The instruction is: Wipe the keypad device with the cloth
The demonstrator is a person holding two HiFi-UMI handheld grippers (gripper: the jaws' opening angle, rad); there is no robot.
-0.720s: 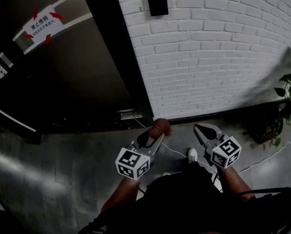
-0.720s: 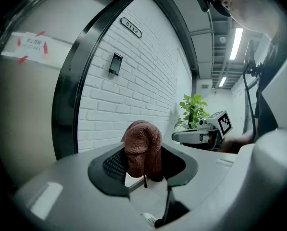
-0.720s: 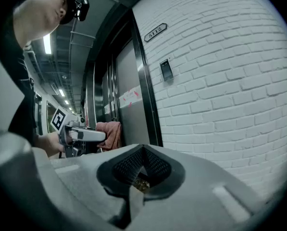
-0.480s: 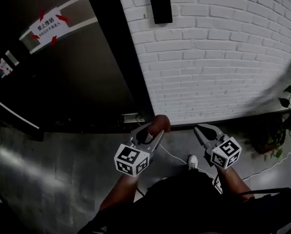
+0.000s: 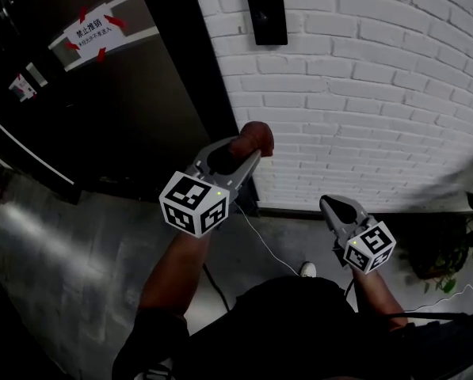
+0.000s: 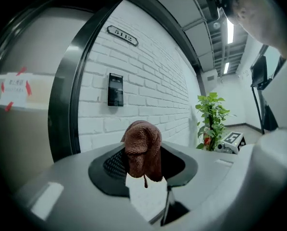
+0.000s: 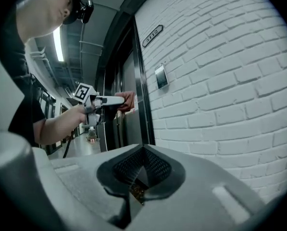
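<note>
At the far left, a dark door [image 5: 101, 117] carries a taped paper sign [image 5: 91, 32]; it plays no part here. Just right of the door's black frame [image 5: 190, 77], the left gripper [image 5: 246, 152] is held up in front of the white brick wall [image 5: 379, 93], its jaws clamped on a bunched brown cloth [image 5: 253, 136]. The cloth sticks out past the jaw tips and droops over them, so soft fabric rather than hard plastic would meet the surface.

The keypad device [image 5: 265, 12] is fixed to the wall above and slightly right of the cloth, well apart from it, so wiping has not yet begun. In the left gripper view the device sits ahead, up and a little left of the cloth, which suggests the gripper is roughly aimed for the approach. I judge the next move calls for a lift and a push toward the wall.

Further right and lower, the right gripper [image 5: 331, 207] hangs beside the person's body with its jaws closed together on nothing. It looks idle and out of the way, since one cloth needs only one tool. A potted plant [image 6: 211, 117] stands at the right.
</note>
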